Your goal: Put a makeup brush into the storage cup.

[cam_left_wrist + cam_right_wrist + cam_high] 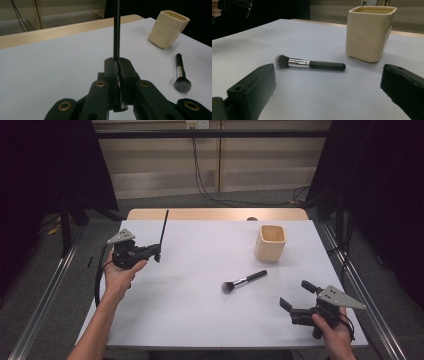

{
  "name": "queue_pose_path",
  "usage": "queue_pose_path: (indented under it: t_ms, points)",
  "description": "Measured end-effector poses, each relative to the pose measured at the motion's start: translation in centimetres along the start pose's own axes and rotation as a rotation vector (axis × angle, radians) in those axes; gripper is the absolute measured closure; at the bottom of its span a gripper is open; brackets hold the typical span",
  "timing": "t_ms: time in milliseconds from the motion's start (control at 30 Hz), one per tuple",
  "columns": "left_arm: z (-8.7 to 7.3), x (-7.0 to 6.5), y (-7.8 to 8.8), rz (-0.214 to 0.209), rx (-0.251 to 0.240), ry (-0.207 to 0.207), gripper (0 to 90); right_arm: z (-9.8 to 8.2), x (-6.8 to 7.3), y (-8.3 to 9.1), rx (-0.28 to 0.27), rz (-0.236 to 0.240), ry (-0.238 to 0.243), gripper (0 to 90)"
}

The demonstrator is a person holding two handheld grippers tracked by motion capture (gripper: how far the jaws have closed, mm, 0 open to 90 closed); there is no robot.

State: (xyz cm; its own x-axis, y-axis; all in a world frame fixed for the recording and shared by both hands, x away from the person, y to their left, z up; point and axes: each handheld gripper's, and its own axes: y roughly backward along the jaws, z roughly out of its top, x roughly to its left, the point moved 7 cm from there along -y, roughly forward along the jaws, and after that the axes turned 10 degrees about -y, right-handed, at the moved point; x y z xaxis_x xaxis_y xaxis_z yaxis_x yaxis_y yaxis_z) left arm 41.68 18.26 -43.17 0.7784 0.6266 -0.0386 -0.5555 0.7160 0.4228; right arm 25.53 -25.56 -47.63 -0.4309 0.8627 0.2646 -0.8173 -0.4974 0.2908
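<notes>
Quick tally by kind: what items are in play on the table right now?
Brushes: 2 (makeup brush on the table, thin brush in the left gripper)
Cups: 1 (cream cup)
Total: 3

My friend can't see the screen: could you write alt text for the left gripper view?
Two black fingers pinch a thin black comb whose handle points straight up. Behind, on the white table, stand a cream cup and a makeup brush.
</notes>
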Motion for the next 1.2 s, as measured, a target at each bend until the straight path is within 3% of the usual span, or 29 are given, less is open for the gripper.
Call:
queue_pose_path:
  t_ms: [167, 333, 533, 733, 900, 1200]
  points:
    - [-0.1, -1.2, 0.8, -0.032, 0.004, -0.029, 85.7, 0.0, 0.0, 0.0, 0.000, 0.000, -0.002, 0.0]
    - [-0.5, -1.9, 0.9, -0.051, 0.006, -0.034, 85.7, 0.0, 0.0, 0.0, -0.003, 0.000, 0.000, 0.0]
    - [-0.4, -3.6, 1.0, -0.095, -0.024, -0.032, 85.6, 0.0, 0.0, 0.0, -0.001, 0.000, -0.002, 0.0]
    - [-1.3, -5.3, 0.3, -0.140, 0.009, -0.052, 85.6, 0.0, 0.1, 0.0, -0.002, 0.006, -0.001, 0.0]
    - [-0.9, -6.4, 0.3, -0.180, -0.004, -0.067, 85.6, 0.0, 0.2, 0.0, 0.000, 0.014, 0.002, 0.0]
    - [-0.9, -8.3, -0.1, -0.223, 0.014, -0.110, 85.6, 0.0, 0.3, 0.0, -0.002, 0.015, 0.003, 0.0]
